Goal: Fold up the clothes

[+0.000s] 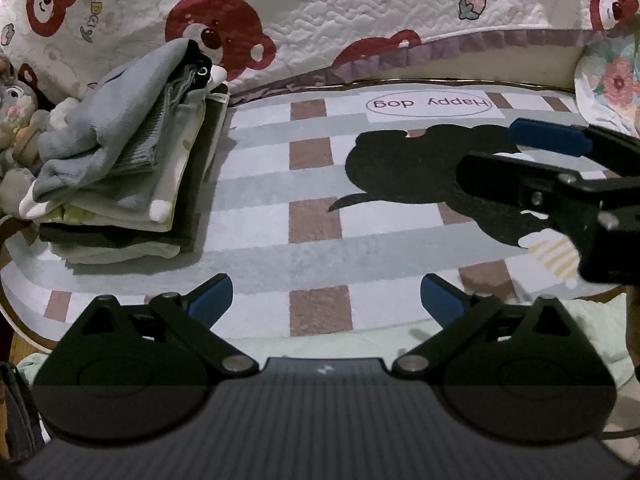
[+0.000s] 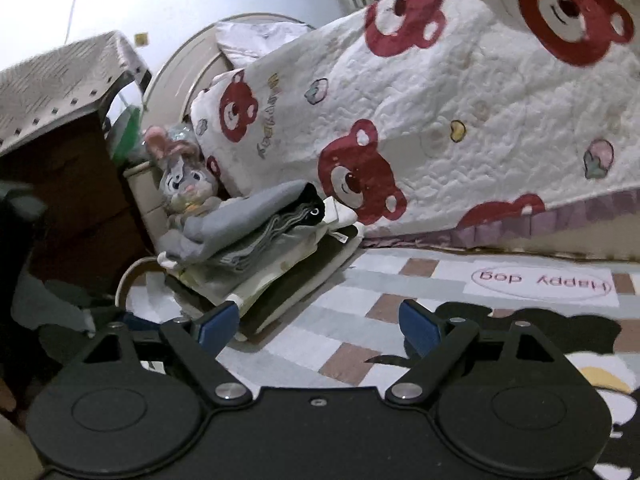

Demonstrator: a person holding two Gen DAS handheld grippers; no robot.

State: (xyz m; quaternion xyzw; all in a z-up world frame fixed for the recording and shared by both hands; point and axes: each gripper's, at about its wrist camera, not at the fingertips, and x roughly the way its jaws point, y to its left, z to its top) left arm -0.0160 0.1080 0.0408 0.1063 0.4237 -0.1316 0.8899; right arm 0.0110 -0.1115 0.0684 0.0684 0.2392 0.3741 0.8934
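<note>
A pile of folded clothes (image 1: 132,168) lies at the left of the checked rug (image 1: 312,184), a grey garment on top, cream and dark ones under it. The pile also shows in the right wrist view (image 2: 256,248). My left gripper (image 1: 326,300) is open and empty, hovering over the rug's near edge. My right gripper (image 2: 319,322) is open and empty, low over the rug, to the right of the pile. It shows in the left wrist view at the right (image 1: 520,148).
A bed with a white bear-print quilt (image 1: 320,20) runs along the rug's far side. A plush rabbit (image 2: 184,184) sits behind the pile. A brown cabinet (image 2: 60,200) stands at the left. A pale green cloth (image 1: 592,320) lies at the rug's near edge.
</note>
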